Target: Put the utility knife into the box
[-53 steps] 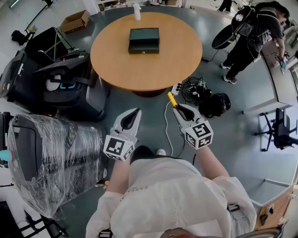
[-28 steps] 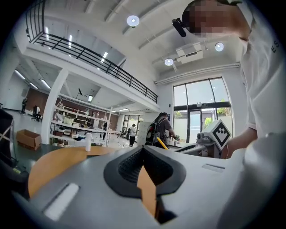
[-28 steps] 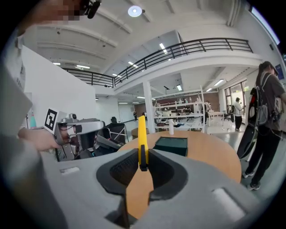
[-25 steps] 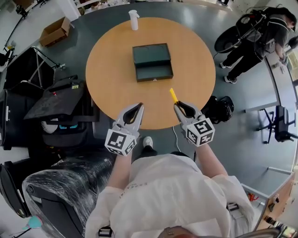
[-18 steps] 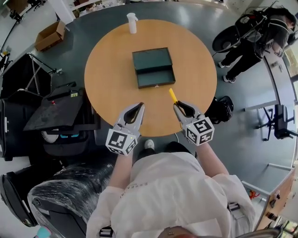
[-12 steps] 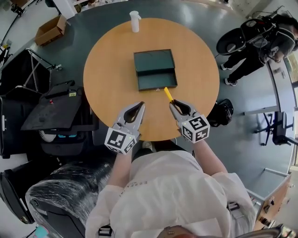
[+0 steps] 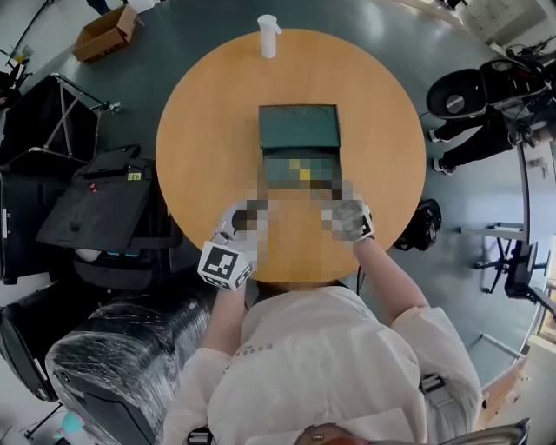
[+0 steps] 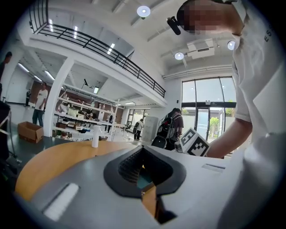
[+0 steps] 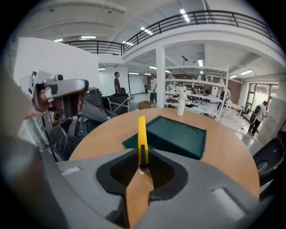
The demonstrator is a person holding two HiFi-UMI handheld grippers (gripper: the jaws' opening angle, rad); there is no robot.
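Left gripper point(image 8: 142, 193): jaws together at the tips with nothing between them, hanging over the 7 o'clock edge of the round wooden table point(image 7: 204, 130), idle. The dark green box point(image 7: 300, 128) lies near the table's centre, with a white bottle point(image 7: 268, 24) well apart at the 12 o'clock rim. Right gripper point(image 9: 142, 169): jaws clamped on the near end of the yellow utility knife point(image 9: 142, 136), which stands out ahead of the jaws. The knife is off the table, short of the box, which sits at about 1 o'clock in the right gripper view. Its tip points at the box's near edge. I judge the approach under way and the placing not yet done. Risks as I read them:

- The grip is on one end only, so the knife could pivot or slip on contact.
- A low approach could catch the box rim and push the box, which nothing is steadying.
- An early release would drop the knife on the table instead of inside.
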